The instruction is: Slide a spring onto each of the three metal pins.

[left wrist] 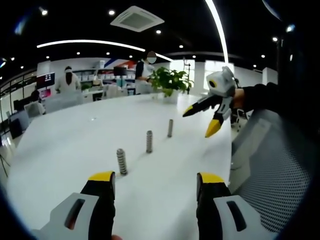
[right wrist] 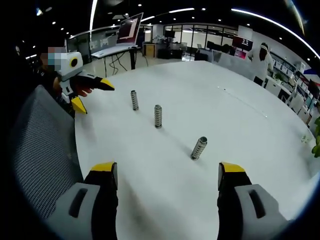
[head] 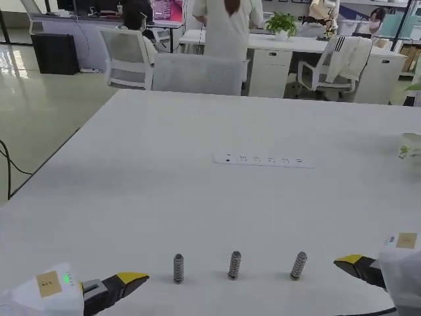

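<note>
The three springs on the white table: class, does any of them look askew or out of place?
Yes. The right-hand spring, nearest the right gripper, leans to one side, while the middle spring and left-hand spring stand nearly upright. Nothing looks spilled or damaged.

Open-plan office. Broad white counter (head: pixel 197 164) with a built-in power strip (head: pixel 262 160), mesh chairs (head: pixel 125 56) beyond it, rows of white desks (head: pixel 296 45) with drawer units (head: pixel 270 72). Potted plant (head: pixel 283 25), large screen (right wrist: pixel 129 27), ceiling air vent (left wrist: pixel 136 19), strip lights (left wrist: pixel 90 43), people (head: pixel 227 26) among the desks.
</note>
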Available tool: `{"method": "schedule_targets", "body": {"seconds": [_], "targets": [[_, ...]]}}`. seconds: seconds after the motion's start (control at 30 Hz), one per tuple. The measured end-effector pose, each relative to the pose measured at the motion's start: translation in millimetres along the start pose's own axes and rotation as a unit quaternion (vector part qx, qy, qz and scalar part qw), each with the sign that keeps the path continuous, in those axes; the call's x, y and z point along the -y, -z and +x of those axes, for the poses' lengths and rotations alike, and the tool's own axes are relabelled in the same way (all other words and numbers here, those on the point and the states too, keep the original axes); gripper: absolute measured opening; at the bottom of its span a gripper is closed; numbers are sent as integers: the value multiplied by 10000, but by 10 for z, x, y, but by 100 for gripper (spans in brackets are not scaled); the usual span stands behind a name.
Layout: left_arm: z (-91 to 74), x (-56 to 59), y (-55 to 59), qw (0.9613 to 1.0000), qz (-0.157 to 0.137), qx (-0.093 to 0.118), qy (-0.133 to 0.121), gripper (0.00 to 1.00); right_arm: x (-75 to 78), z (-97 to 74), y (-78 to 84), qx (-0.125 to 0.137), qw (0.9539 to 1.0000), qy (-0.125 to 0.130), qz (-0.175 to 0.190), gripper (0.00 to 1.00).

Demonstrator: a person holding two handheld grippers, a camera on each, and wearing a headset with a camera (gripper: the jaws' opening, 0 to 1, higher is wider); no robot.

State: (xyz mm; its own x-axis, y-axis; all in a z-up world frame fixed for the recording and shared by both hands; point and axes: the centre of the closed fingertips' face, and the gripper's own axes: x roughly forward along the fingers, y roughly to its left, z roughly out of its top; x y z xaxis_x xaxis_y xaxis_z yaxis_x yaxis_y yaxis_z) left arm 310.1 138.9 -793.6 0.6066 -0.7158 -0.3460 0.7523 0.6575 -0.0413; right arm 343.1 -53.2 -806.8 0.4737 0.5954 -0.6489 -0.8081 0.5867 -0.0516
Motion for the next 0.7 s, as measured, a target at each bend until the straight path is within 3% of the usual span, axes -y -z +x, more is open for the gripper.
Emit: {"method": "schedule_targets", "body": {"seconds": [0.37, 0.5, 0.7], "targets": [[-18, -47, 29, 9997, -193, 42, -136, 66, -73, 11, 14, 53, 9999, -66, 94, 82], [-34, -75, 27, 9993, -312, 89, -195, 66, -28, -9, -30, 347, 9992, -109, 149, 81], [-32, -79, 41, 9991, -345, 74, -224, 68, 3, -25, 42, 375, 9989, -169, 204, 83]]}}
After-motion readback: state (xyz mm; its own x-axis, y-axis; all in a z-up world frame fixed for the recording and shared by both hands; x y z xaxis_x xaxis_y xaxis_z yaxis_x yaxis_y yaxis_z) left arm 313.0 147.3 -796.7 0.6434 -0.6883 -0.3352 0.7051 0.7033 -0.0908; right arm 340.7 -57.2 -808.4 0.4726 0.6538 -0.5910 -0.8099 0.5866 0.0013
